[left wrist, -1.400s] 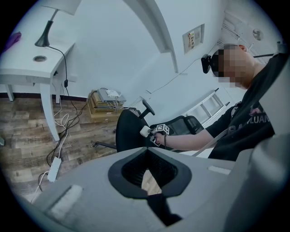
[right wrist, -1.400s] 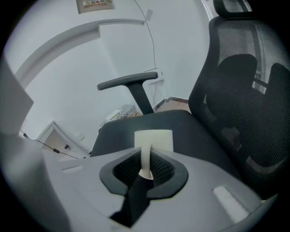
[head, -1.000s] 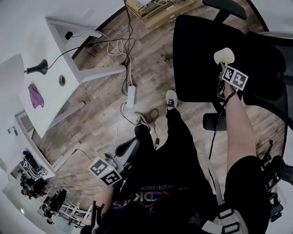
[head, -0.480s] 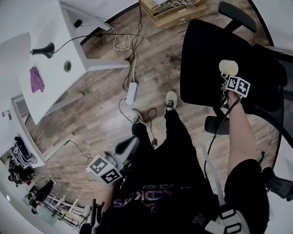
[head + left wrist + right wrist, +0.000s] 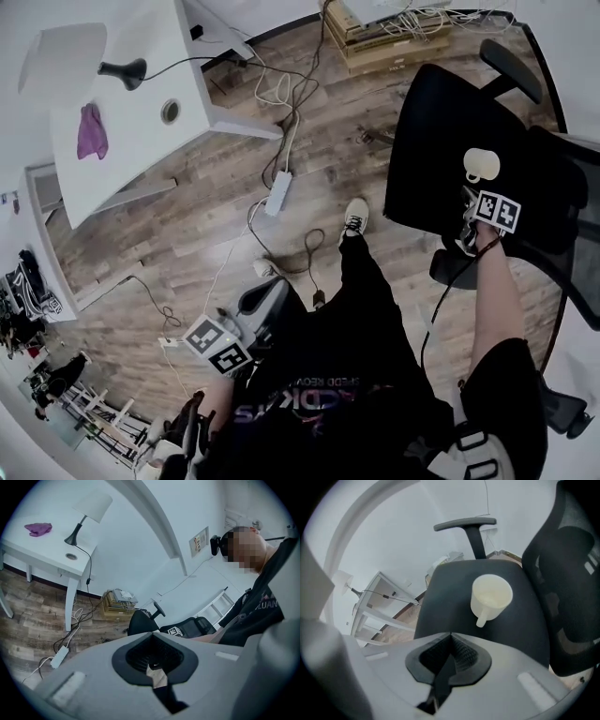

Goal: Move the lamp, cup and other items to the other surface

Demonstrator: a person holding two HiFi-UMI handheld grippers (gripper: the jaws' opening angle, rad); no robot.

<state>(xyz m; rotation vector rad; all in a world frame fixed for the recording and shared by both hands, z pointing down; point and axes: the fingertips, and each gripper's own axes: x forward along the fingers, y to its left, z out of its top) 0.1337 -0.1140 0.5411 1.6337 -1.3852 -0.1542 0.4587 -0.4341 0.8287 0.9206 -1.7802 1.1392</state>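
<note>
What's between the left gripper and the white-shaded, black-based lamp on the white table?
Nothing visible: left gripper sees the white-shaded lamp unobstructed on the white table; only wood floor with loose cables lies between.

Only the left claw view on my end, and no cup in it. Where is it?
Observer: The cup stands upright on the seat of the black office chair, just ahead of the right claw.
Operator: Is the right claw holding it?
Observer: No. Its jaws have just been closing and are now together with nothing between them. The cup is apart from the claw, with its handle pointing back toward it.
</note>
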